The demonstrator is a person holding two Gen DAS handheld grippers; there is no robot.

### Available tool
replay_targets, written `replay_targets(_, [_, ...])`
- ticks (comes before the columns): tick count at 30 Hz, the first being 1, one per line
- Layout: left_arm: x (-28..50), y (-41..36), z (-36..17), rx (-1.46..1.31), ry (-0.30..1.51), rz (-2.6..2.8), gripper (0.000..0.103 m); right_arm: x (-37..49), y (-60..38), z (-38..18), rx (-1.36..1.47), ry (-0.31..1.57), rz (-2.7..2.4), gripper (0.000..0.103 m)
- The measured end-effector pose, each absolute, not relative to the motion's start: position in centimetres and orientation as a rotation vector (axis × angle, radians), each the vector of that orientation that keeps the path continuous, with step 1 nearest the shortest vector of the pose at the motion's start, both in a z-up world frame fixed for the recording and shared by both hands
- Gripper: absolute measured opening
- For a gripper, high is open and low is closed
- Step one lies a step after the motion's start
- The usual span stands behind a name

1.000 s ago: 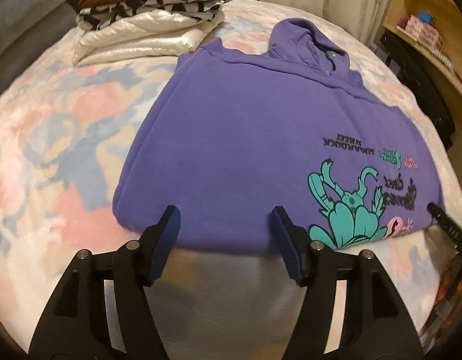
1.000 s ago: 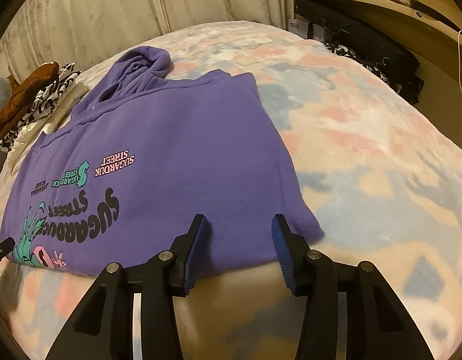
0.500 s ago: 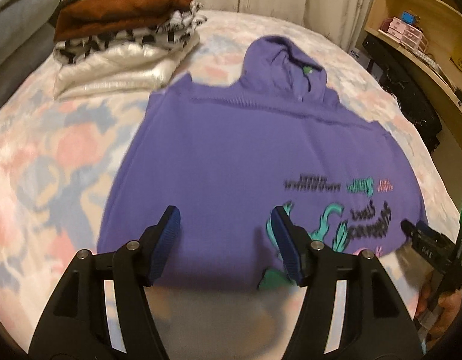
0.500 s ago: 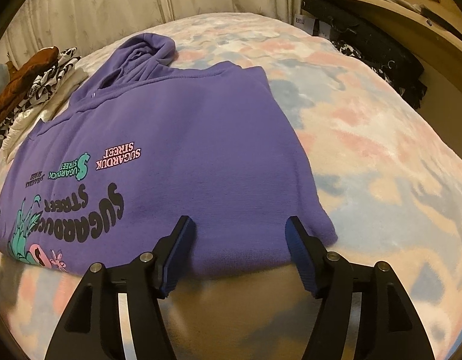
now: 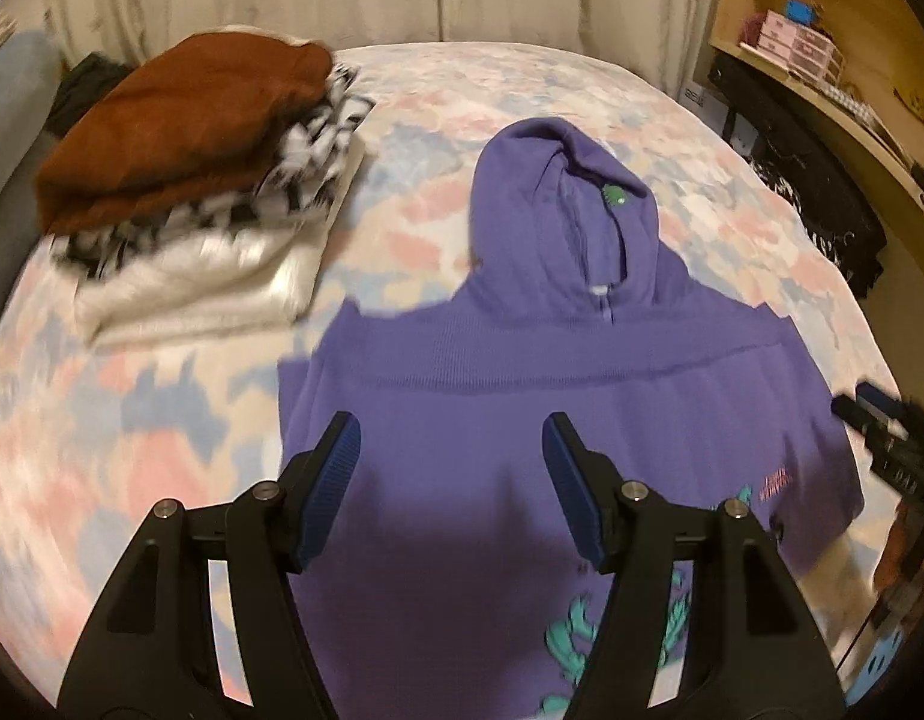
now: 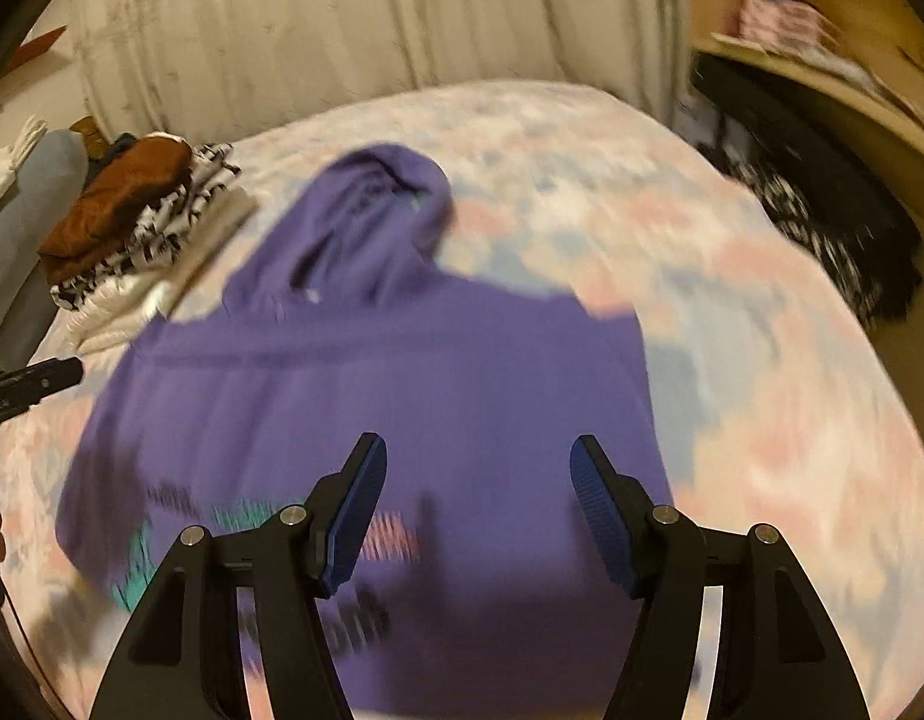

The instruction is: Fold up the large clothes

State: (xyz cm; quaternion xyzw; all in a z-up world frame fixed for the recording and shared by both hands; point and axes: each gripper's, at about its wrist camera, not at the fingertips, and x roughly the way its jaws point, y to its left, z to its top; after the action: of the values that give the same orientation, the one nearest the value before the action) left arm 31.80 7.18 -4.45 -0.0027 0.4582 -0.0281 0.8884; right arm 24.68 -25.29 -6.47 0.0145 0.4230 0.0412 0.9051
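Purple hoodie (image 5: pixel 522 396) lies flat on the bed (image 5: pixel 162 420), folded w/ sleeves tucked in, hood toward 12 o'clock, printed graphic toward 6 o'clock.

Left hand-held gripper (image 5: pixel 450 486): jaws apart, nothing between the pads; hangs over the hoodie's near-left part. Right hand-held gripper (image 6: pixel 477 510): jaws have just been opening and stand apart, nothing between them; hangs over the hoodie's near-right part.

View differences:
- Left wrist view: sharp enough to show the green neck label (image 5: pixel 615 197) inside the hood, teal print at approx. 5 o'clock, and the other gripper's tip at 3 o'clock.
- Right wrist view: heavily blurred; print unreadable. Shows the left gripper's tip at 9 o'clock and a dark patterned item (image 6: pixel 822 222) off the bed's edge at 2 o'clock.

Stack of folded clothes (image 5: pixel 192 180) sits at 10 o'clock in both views, apart from the hoodie. Curtain (image 6: pixel 372 30) at 12 o'clock.
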Motion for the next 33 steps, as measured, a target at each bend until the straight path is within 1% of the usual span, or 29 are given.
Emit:
replay_targets(6, [40.5, 6.4, -2.1, 0.079, 0.931, -0.054, 0.060, 34.2, -24.0, -3.2, -0.018, 0.844, 0.139, 0.065])
replay_targets(12, [50.6, 6.0, -3.2, -0.026, 1.008, -0.075, 0.060, 46.8, -22.8, -2.7, 0.035, 0.904, 0.163, 0.065])
replay_targets(16, [55.8, 4.8, -5.7, -0.049, 1.026, -0.075, 0.060, 53.9, -21.9, -4.0, 0.067, 0.918, 0.176, 0.064])
replay_targets(18, [57.4, 4.1, -7.4, -0.055, 1.041, -0.081, 0.060, 56.5, -21.5, -5.0, 0.087, 0.933, 0.175, 0.059])
replay_targets(21, [59.6, 3.0, -9.9, -0.027, 1.066, -0.072, 0.060, 60.4, -21.1, -6.8, 0.122, 0.958, 0.178, 0.056])
replay_targets(23, [61.0, 2.6, -11.5, -0.008, 1.080, -0.049, 0.060, 63.2, -20.7, -8.2, 0.121, 0.979, 0.186, 0.055])
replay_targets(28, [63.2, 3.1, -14.6, -0.009, 1.135, -0.016, 0.060, 66.8, -19.9, -11.5, 0.120, 1.034, 0.187, 0.055])
replay_targets(29, [63.4, 3.2, -15.1, -0.011, 1.142, -0.018, 0.060, 67.5, -19.7, -12.1, 0.116, 1.048, 0.188, 0.052])
replay_targets(32, [64.2, 3.4, -16.6, -0.020, 1.164, -0.030, 0.060, 68.2, -19.0, -13.7, 0.085, 1.071, 0.177, 0.049])
replay_targets(33, [64.3, 3.4, -16.8, -0.032, 1.166, -0.036, 0.060, 68.4, -18.9, -14.1, 0.077, 1.081, 0.169, 0.043])
